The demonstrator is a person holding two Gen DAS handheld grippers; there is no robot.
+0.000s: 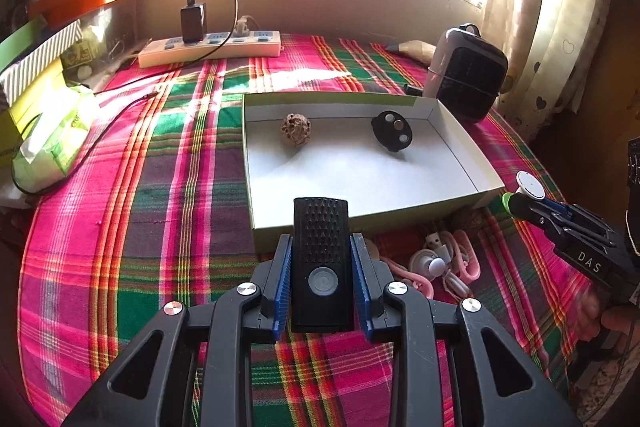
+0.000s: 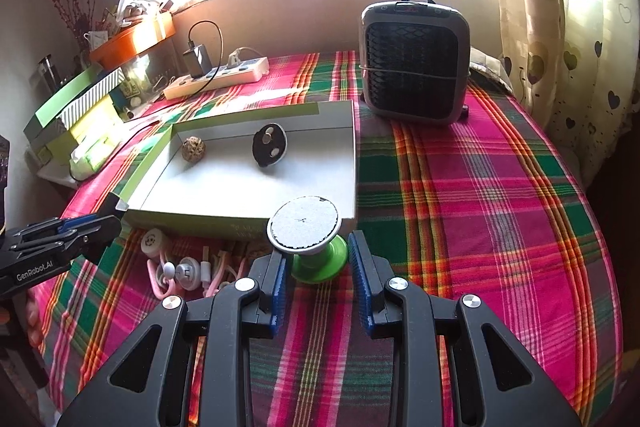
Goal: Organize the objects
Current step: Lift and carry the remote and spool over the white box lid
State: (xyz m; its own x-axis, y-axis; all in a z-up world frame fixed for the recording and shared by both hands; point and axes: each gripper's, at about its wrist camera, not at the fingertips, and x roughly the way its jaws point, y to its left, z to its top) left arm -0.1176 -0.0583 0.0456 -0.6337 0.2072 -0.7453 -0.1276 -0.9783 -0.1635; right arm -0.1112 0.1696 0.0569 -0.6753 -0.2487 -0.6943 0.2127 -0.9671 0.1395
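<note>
Left gripper (image 1: pixel 322 263) clamps a ribbed black rectangular device (image 1: pixel 321 267). Right gripper (image 2: pixel 318 263) pinches a green spool-shaped holder (image 2: pixel 316 247) with grey disc top. Shallow white cardboard tray (image 1: pixel 360 211) just ahead.

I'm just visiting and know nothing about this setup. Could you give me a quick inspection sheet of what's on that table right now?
Surface: plaid tablecloth, pink, green and red.
Job's things: open white box holding a woven ball and a black disc with round metal pieces.
Clutter: pink and white cords and small gadgets on the cloth in front of the box; tissue pack; stacked boxes at left.
Grippers: left gripper shut on black remote-like device; right gripper around a green-based stand with grey round top, contact unclear.
Cables: power strip with black charger plugged in.
Surroundings: small heater, window, curtain.
</note>
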